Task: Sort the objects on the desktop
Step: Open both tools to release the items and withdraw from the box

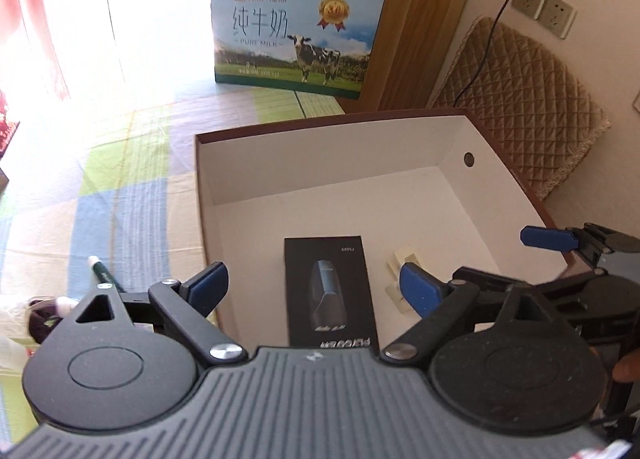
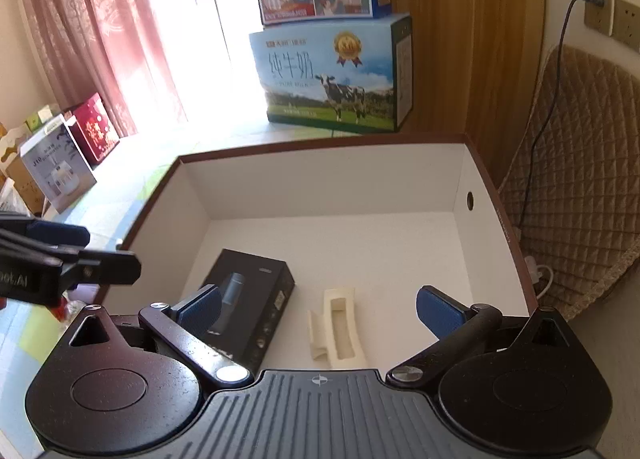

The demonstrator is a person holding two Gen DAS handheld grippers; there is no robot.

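An open cardboard box (image 1: 208, 171) with a white inside and brown rim (image 2: 320, 143) stands on the table. In it lie a black product box (image 1: 330, 291) (image 2: 250, 295) and a cream hair clip (image 2: 340, 329) (image 1: 400, 283). My left gripper (image 1: 316, 283) is open and empty, above the box's near left edge. My right gripper (image 2: 320, 309) is open and empty, above the box, over the hair clip. A green pen (image 1: 102, 273) lies on the table left of the box, near a dark purple object (image 1: 40, 319).
A milk carton (image 1: 296, 35) (image 2: 332, 79) with another carton on top stands behind the box. A quilted tan cushion (image 1: 520, 99) leans against the right wall under sockets with a cable. Gift boxes (image 2: 72, 147) stand at the far left by a pink curtain. A checked cloth covers the table.
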